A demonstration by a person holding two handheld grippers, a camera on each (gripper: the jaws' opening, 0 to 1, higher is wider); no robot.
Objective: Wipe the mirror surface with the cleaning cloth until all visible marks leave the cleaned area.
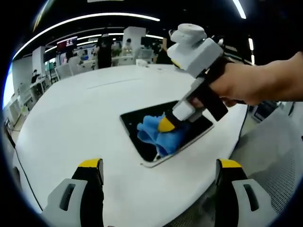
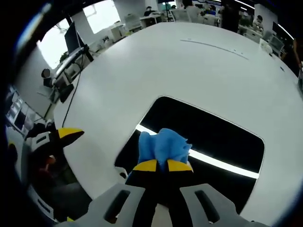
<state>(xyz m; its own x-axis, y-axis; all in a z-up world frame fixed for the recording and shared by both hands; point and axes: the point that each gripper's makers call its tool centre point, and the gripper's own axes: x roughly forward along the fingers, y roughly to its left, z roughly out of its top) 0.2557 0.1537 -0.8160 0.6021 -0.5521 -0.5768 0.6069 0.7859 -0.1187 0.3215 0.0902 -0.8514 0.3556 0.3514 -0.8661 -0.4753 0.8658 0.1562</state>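
A dark rectangular mirror (image 1: 142,120) (image 2: 213,130) lies flat on the white table (image 1: 80,113) near its edge. A crumpled blue cleaning cloth (image 1: 156,135) (image 2: 163,146) rests on the mirror glass. My right gripper (image 2: 163,165) is shut on the cloth and presses it against the mirror; in the left gripper view it comes in from the right, held by a hand, its yellow tip (image 1: 165,124) on the cloth. My left gripper (image 1: 158,170) hovers open over the table's near edge, short of the mirror, with nothing between its jaws.
The white table (image 2: 142,61) stretches wide beyond the mirror. Its rim drops off close beside the mirror (image 1: 222,156). Desks, chairs and people stand in the background (image 1: 109,47). The left gripper's yellow tip (image 2: 66,135) shows off the table's edge.
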